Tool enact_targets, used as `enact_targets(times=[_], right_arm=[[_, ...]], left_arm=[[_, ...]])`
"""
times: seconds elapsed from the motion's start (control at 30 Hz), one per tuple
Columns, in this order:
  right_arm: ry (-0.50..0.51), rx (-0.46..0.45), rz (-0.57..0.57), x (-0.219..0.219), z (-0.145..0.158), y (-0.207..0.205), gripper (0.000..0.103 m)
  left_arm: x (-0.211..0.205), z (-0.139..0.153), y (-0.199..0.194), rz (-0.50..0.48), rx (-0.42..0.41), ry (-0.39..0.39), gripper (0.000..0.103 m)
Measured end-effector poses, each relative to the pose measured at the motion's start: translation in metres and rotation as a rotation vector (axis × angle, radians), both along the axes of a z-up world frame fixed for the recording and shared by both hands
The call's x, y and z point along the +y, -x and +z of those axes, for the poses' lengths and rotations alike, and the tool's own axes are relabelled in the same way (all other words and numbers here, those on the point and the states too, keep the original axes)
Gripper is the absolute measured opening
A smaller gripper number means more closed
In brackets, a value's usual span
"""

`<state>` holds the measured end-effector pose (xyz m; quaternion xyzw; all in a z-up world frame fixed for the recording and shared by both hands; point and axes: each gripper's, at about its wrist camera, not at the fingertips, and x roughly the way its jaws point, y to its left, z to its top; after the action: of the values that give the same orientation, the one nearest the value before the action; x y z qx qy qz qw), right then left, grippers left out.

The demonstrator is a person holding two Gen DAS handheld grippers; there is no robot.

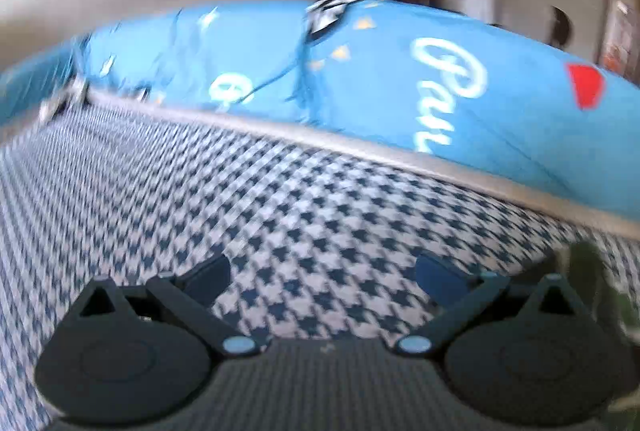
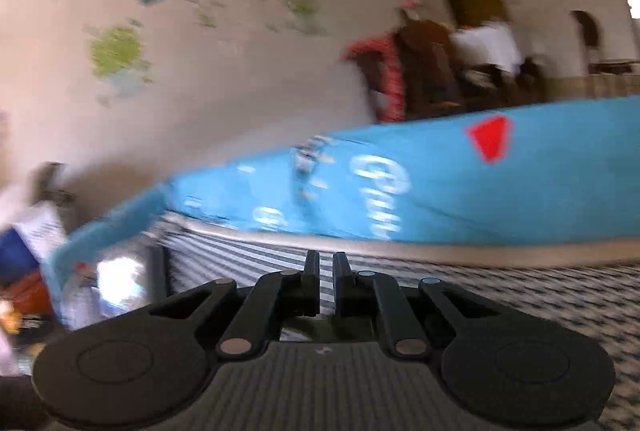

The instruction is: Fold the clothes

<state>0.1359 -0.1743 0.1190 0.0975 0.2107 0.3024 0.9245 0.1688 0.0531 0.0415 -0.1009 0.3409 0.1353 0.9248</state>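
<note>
A houndstooth cloth (image 1: 304, 215) in dark blue and white fills the foreground of the left wrist view, with a beige band (image 1: 360, 147) along its far edge. My left gripper (image 1: 324, 273) hovers low over it, open, with nothing between its fingers. In the blurred right wrist view the same cloth (image 2: 520, 291) lies below and ahead of my right gripper (image 2: 326, 265). Its fingers are nearly together with only a thin gap, and I see nothing held between them.
A bright blue sheet (image 1: 400, 71) with white lettering and a red patch (image 1: 586, 87) covers the surface beyond the cloth. A small black-and-white item (image 1: 326, 16) lies on it. Dark furniture with red fabric (image 2: 384, 79) stands at the back wall. Clutter (image 2: 32, 259) sits far left.
</note>
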Motion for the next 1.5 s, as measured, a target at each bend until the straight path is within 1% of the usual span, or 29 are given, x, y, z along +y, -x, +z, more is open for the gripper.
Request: enact_targets(times=[0.03,0.07,0.1,0.13,0.2,0.27,0.33,0.4,0.43,0.47,0.53,0.63,0.73,0.83,0.9,1.0,1.03,1.07,1.1,1.13,1.17,1.2,1.27,1.3,1.5], right_arm=[[0.019,0.012,-0.041,-0.007,-0.003,-0.003,0.01],[0.032,0.026,-0.085,-0.014,-0.006,-0.005,0.013],[0.045,0.042,-0.124,-0.02,-0.009,-0.008,0.015],[0.058,0.058,-0.162,-0.027,-0.011,-0.01,0.02],[0.085,0.09,-0.234,-0.04,-0.017,-0.015,0.025],[0.114,0.121,-0.295,-0.055,-0.023,-0.019,0.037],[0.144,0.153,-0.342,-0.068,-0.027,-0.024,0.041],[0.171,0.187,-0.354,-0.08,-0.033,-0.027,0.047],[0.183,0.207,-0.355,-0.086,-0.036,-0.029,0.052],[0.187,0.223,-0.362,-0.092,-0.038,-0.028,0.055],[0.181,0.25,-0.378,-0.103,-0.044,-0.026,0.057],[0.109,0.316,-0.358,-0.115,-0.053,-0.027,0.059],[0.054,0.354,-0.329,-0.115,-0.061,-0.03,0.059],[0.03,0.394,-0.301,-0.109,-0.068,-0.034,0.059],[0.03,0.418,-0.279,-0.102,-0.071,-0.036,0.057],[0.06,0.412,-0.268,-0.093,-0.075,-0.037,0.05],[0.063,0.409,-0.267,-0.092,-0.076,-0.037,0.041],[0.061,0.407,-0.266,-0.09,-0.078,-0.039,0.029],[0.064,0.404,-0.269,-0.088,-0.078,-0.04,0.024],[0.069,0.4,-0.273,-0.087,-0.078,-0.041,0.017],[0.074,0.397,-0.278,-0.085,-0.079,-0.042,0.011],[0.079,0.393,-0.282,-0.084,-0.079,-0.042,0.01],[0.091,0.345,-0.304,-0.081,-0.074,-0.04,0.009],[0.083,0.304,-0.317,-0.081,-0.068,-0.038,0.009],[0.008,0.015,-0.417,-0.079,-0.016,-0.013,0.009]], left_arm=[[0.005,0.001,-0.001,-0.003,0.003,0.043,0.103],[0.006,0.001,-0.001,-0.017,0.004,0.068,0.103],[0.005,0.002,0.001,-0.038,0.003,0.077,0.103],[0.001,0.002,0.003,-0.067,0.0,0.071,0.103],[-0.005,0.001,0.007,-0.116,-0.004,0.061,0.103],[-0.011,0.002,0.009,-0.165,-0.013,0.089,0.103],[-0.018,0.004,0.006,-0.209,-0.027,0.139,0.103],[-0.02,0.005,0.006,-0.259,-0.026,0.188,0.103],[-0.021,0.003,0.004,-0.287,-0.018,0.212,0.103],[-0.022,0.001,0.002,-0.316,-0.01,0.236,0.103],[-0.026,-0.006,-0.002,-0.329,0.023,0.259,0.103],[-0.034,-0.017,-0.008,-0.341,0.068,0.264,0.103],[-0.048,-0.024,-0.009,-0.383,0.097,0.243,0.103],[-0.06,-0.025,-0.007,-0.42,0.103,0.189,0.103],[-0.063,-0.024,-0.005,-0.427,0.106,0.167,0.103],[-0.065,-0.025,-0.002,-0.426,0.105,0.144,0.103],[-0.067,-0.025,-0.001,-0.425,0.104,0.133,0.103],[-0.069,-0.026,-0.001,-0.422,0.105,0.113,0.103],[-0.071,-0.026,0.0,-0.419,0.108,0.092,0.103],[-0.073,-0.027,0.0,-0.414,0.108,0.073,0.103],[-0.074,-0.028,0.0,-0.409,0.108,0.054,0.103],[-0.075,-0.029,0.001,-0.402,0.108,0.042,0.103],[-0.075,-0.029,0.001,-0.386,0.112,0.023,0.103],[-0.075,-0.029,0.0,-0.374,0.115,0.014,0.103],[-0.067,-0.032,-0.002,-0.292,0.123,-0.036,0.103]])
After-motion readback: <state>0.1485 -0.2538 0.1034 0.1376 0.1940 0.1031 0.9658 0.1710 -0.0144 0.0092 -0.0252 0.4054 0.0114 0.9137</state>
